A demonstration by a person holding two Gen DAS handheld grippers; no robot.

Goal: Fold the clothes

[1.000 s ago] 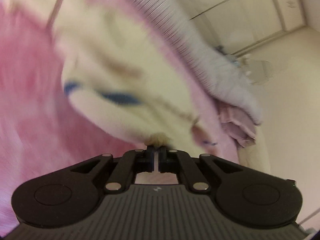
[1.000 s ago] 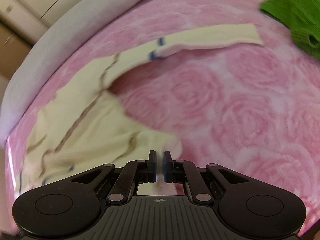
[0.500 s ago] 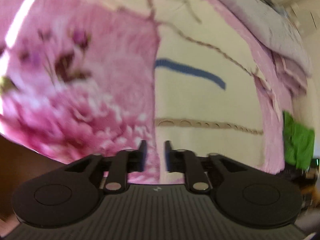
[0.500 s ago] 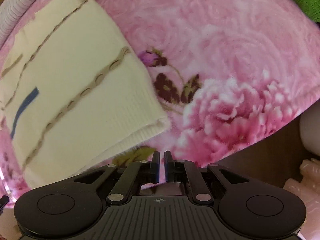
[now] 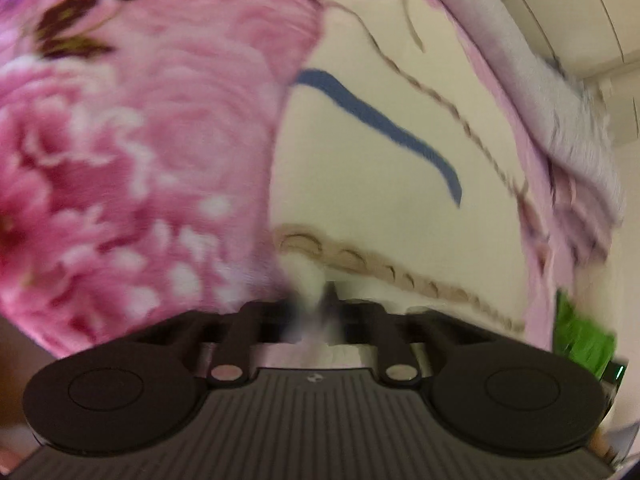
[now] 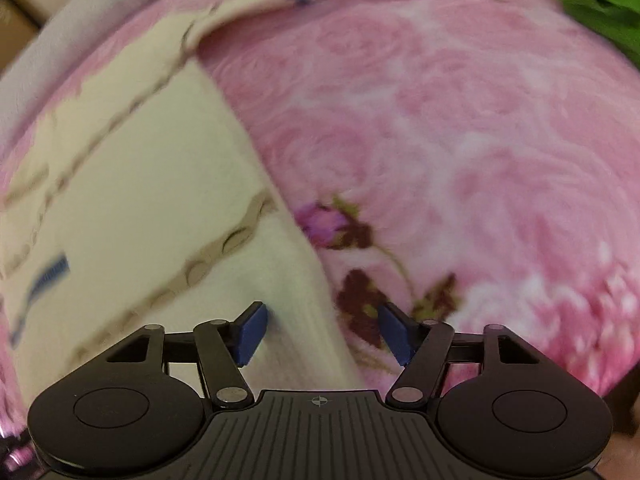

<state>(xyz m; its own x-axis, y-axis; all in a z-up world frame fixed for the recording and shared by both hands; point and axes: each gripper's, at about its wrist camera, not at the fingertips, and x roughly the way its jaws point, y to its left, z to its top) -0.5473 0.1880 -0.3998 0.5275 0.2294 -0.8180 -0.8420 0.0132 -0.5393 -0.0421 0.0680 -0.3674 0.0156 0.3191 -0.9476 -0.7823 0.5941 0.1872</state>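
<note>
The right gripper (image 6: pixel 322 334) gapes wide over the ribbed hem of a cream knit sweater (image 6: pixel 132 216). The left gripper (image 5: pixel 314 314) is blurred; its jaws cannot be read. The sweater lies flat on a plush pink rose blanket (image 6: pixel 460 128).

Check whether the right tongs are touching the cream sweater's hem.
Cannot tell. In the right wrist view the right tongs stand wide open around the cream sweater hem corner; the left pad overlaps the fabric, but blur hides contact.
</note>
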